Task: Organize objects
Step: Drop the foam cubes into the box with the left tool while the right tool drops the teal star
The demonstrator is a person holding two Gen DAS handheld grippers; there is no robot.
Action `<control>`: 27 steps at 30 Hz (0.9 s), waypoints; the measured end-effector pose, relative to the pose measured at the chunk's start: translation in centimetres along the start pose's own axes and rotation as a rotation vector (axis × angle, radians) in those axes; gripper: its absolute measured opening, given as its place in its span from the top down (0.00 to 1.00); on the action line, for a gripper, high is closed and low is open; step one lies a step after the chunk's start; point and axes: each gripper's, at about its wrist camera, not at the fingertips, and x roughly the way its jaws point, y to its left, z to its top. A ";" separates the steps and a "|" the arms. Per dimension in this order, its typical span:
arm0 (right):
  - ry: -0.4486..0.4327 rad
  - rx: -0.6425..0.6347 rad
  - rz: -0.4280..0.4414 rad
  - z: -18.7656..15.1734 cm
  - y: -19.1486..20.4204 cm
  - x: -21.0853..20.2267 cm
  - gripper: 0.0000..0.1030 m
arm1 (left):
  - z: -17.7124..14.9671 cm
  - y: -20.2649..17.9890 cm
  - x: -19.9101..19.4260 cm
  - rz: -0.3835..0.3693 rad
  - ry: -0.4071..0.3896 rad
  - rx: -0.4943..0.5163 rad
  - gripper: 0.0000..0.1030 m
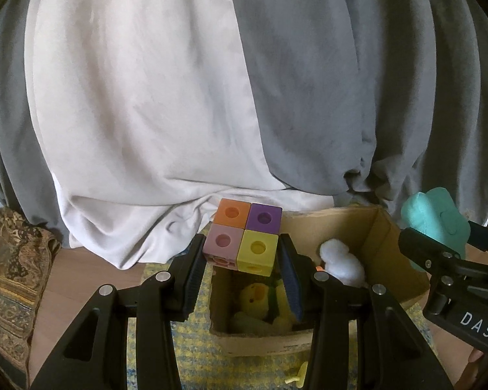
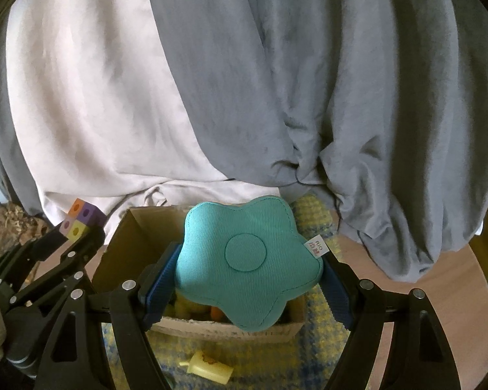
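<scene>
My left gripper (image 1: 242, 253) is shut on a block of four joined cubes (image 1: 244, 237), orange, purple, pink and yellow, and holds it above the left end of an open cardboard box (image 1: 384, 243). My right gripper (image 2: 249, 269) is shut on a teal star-shaped cushion (image 2: 247, 266) and holds it over the same box (image 2: 130, 237). The cushion also shows at the right in the left wrist view (image 1: 436, 224). The cube block and left gripper show at the left in the right wrist view (image 2: 81, 219). Inside the box lie a yellow plush toy (image 1: 257, 299) and a white fluffy toy (image 1: 341, 263).
The box stands on a yellow-blue woven mat (image 2: 312, 214) on a wooden floor (image 2: 455, 292). A small yellow plastic toy (image 2: 208, 367) lies on the mat in front of the box. White and grey bedding (image 1: 211, 97) hangs behind. A patterned brown cloth (image 1: 13, 276) lies at the left.
</scene>
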 end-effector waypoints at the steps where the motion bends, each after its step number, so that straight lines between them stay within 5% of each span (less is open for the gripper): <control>1: 0.008 0.000 0.001 0.1 0.0 0.3 0.23 | 0.1 0.0 0.2 -0.002 0.004 0.000 0.58; 6: 0.026 0.008 0.003 0.6 -0.3 1.1 0.18 | 0.5 0.0 0.7 -0.001 0.011 -0.005 0.54; 8: 0.027 0.018 -0.002 0.7 -0.5 1.1 0.12 | 0.6 0.0 0.7 0.020 0.004 -0.001 0.34; 16: 0.027 0.043 -0.026 0.6 -1.2 1.2 0.05 | 0.4 0.2 -0.1 0.085 -0.024 0.000 0.14; 27: -0.051 0.031 -0.060 -0.8 -1.4 -2.5 0.03 | -1.1 0.5 -2.3 0.100 -0.046 -0.015 0.05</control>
